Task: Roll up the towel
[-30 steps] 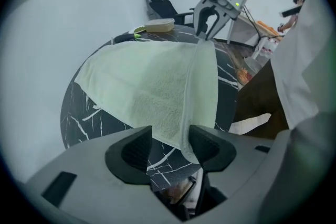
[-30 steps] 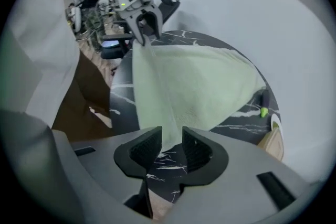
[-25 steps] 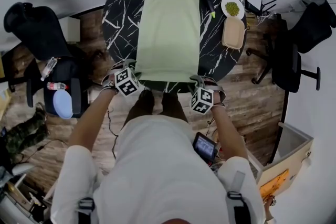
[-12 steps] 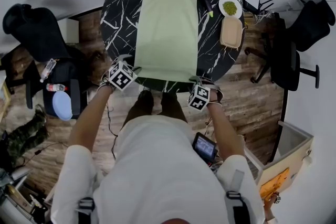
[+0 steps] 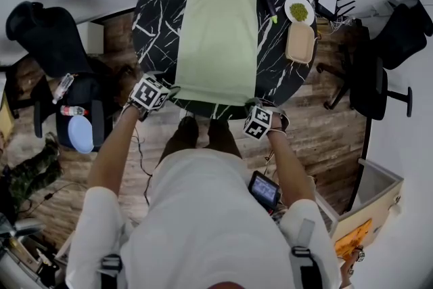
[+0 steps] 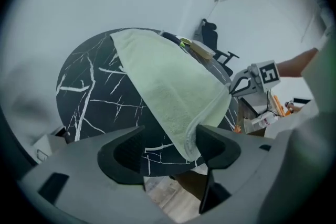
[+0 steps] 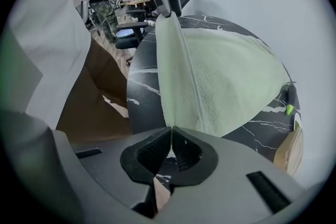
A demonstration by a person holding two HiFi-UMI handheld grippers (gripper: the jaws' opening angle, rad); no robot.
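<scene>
A pale green towel (image 5: 218,30) lay flat and lengthwise across a round black table (image 5: 154,17) with white veins, its far end near the table's far rim and its near end at the rim closest to the person. The left gripper (image 6: 170,135) hung over the near left corner of the towel, pointing steeply down. Its jaws stood apart and had just been opening; the towel's corner sat between them, resting against the inner face of one jaw, while the other jaw was clear of the cloth with bare table showing in the gap. The right gripper (image 7: 171,138) was at the near right corner, also pointing steeply down, with its jaws pressed together and pinching the towel's hemmed edge right at their tips, so that the cloth rose from the pinch as a thin lifted fold. Between the two corners the near edge ran along the table's rim. At the table's right side, well apart from the towel, stood a white plate (image 5: 298,10) with something green on it, and just beside it a tan tray (image 5: 300,44). A black chair (image 5: 377,81) stood on the wooden floor (image 5: 318,132) to the right.
</scene>
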